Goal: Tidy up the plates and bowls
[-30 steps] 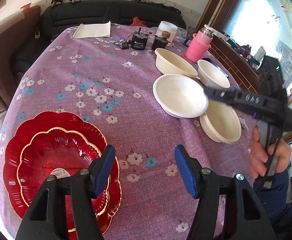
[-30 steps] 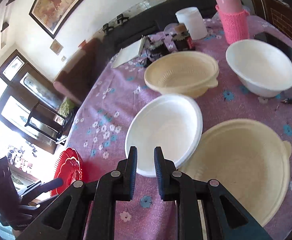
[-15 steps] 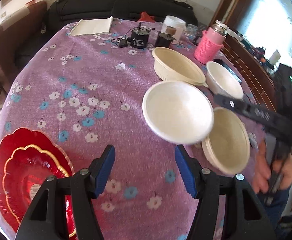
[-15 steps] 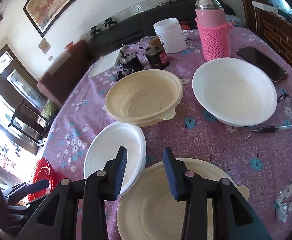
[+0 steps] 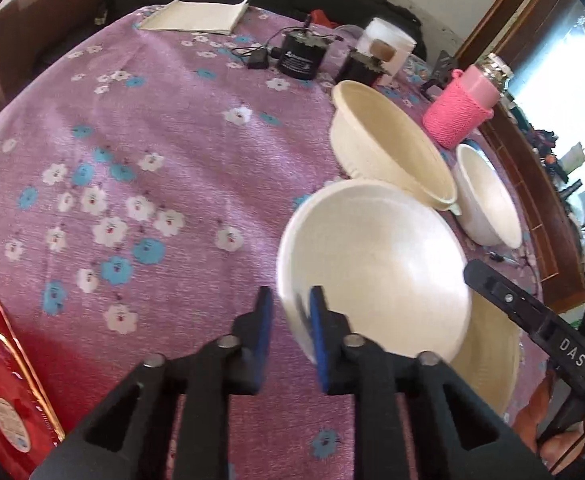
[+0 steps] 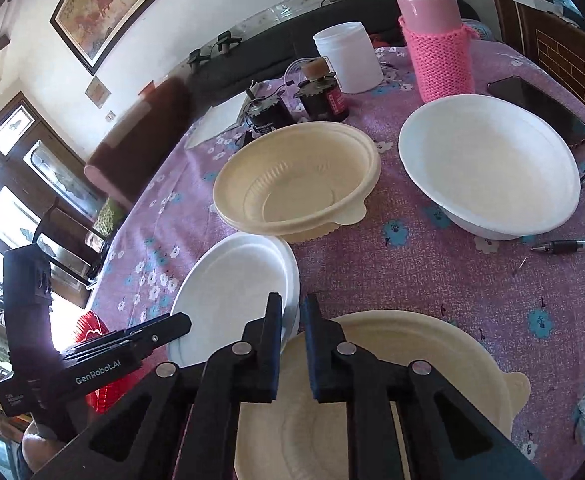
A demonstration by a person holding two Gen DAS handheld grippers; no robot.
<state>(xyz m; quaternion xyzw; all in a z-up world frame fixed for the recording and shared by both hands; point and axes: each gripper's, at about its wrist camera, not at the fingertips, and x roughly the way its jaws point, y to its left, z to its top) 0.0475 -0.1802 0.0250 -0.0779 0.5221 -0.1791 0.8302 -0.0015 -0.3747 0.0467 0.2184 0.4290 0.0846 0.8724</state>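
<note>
Now both grippers are clamped on the white foam bowl [image 5: 372, 268]: left gripper [image 5: 290, 332] at its seven-o'clock rim, right gripper [image 6: 291, 340] opposite. Next, probably, lift it onto the other white bowl [image 6: 488, 164].

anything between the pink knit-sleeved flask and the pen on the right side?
Yes: the white bowl sits between the flask and the pen, clearest in the right wrist view.
</note>
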